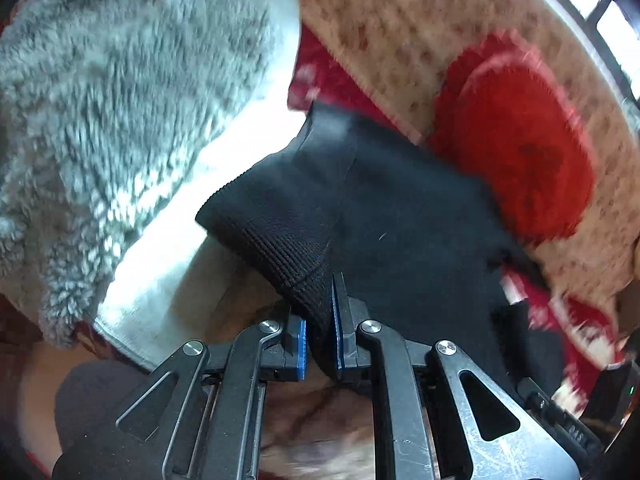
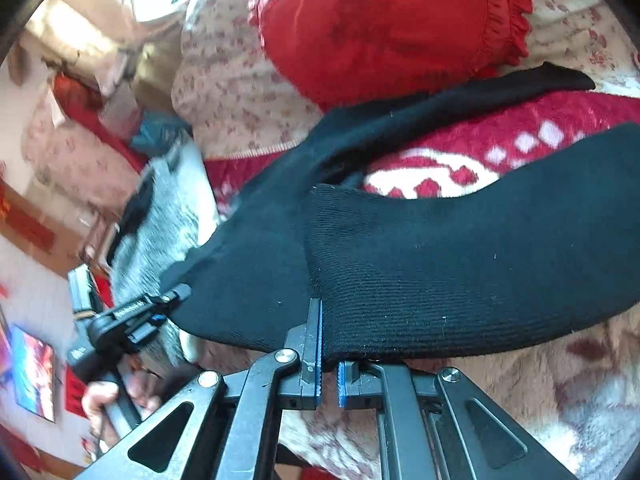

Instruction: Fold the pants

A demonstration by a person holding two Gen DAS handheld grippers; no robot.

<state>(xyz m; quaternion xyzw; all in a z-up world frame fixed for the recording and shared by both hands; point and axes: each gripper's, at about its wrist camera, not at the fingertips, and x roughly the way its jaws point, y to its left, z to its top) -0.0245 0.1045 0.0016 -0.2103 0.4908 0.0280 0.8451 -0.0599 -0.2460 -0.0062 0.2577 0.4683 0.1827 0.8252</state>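
Observation:
Black knit pants hang between both grippers above a sofa. My left gripper is shut on the ribbed edge of the pants, which drape away to the right. My right gripper is shut on another part of the pants' edge; one leg stretches right and a thinner leg runs up toward the far right. The left gripper also shows in the right wrist view, at the left, clamped on the same cloth, with a hand below it.
A grey fluffy blanket with a white lining fills the left. A red heart-shaped cushion leans on the floral sofa back. A red-and-white patterned cover lies on the seat. A screen glows at far left.

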